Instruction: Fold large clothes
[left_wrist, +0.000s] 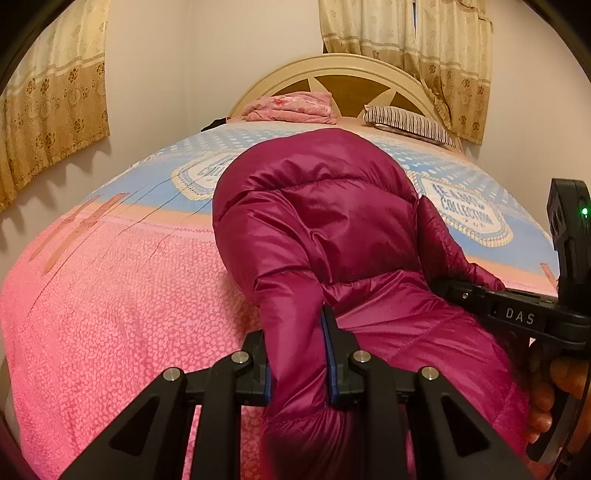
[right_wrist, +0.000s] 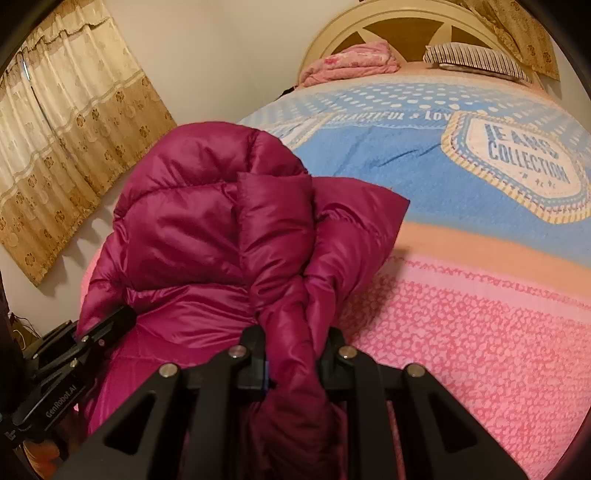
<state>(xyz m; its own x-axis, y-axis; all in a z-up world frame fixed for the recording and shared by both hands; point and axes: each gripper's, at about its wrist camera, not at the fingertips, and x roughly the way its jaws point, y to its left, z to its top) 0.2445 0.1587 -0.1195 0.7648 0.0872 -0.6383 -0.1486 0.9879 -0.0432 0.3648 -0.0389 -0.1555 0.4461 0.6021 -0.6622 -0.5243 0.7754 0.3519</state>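
Left gripper (left_wrist: 299, 354): its two black fingers with blue pads are clamping a bunched fold of the magenta puffer jacket (left_wrist: 325, 229); the fabric is filling the gap, and the fingertip ends are partly sinking into it.
Right gripper (right_wrist: 295, 354): its jaws are pinching another gathered ridge of the same jacket; the pads are almost wholly buried in cloth, so only a sliver of blue is showing.
Jacket: it is lying on the near, pink part of the bedspread (left_wrist: 110, 314), its far end reaching onto the blue band. Its near edge is running under both tools and out of frame, so the hem and sleeves are hard to tell apart.
Other tool in each view: the right gripper's body is crossing the right rim of the left wrist view, with fingers of the person's hand (left_wrist: 546, 406) wrapping its handle, cut off by the lens edge. In the right wrist view the left tool is sitting at the lower left, its tip hiding in jacket folds.
Far end of bed: a pink folded blanket (left_wrist: 291, 107) and a striped pillow (left_wrist: 410, 123) are resting against the headboard (left_wrist: 332, 70).
Curtains (left_wrist: 51, 122): hanging on the left wall and behind the headboard, cropped by the fisheye rim.
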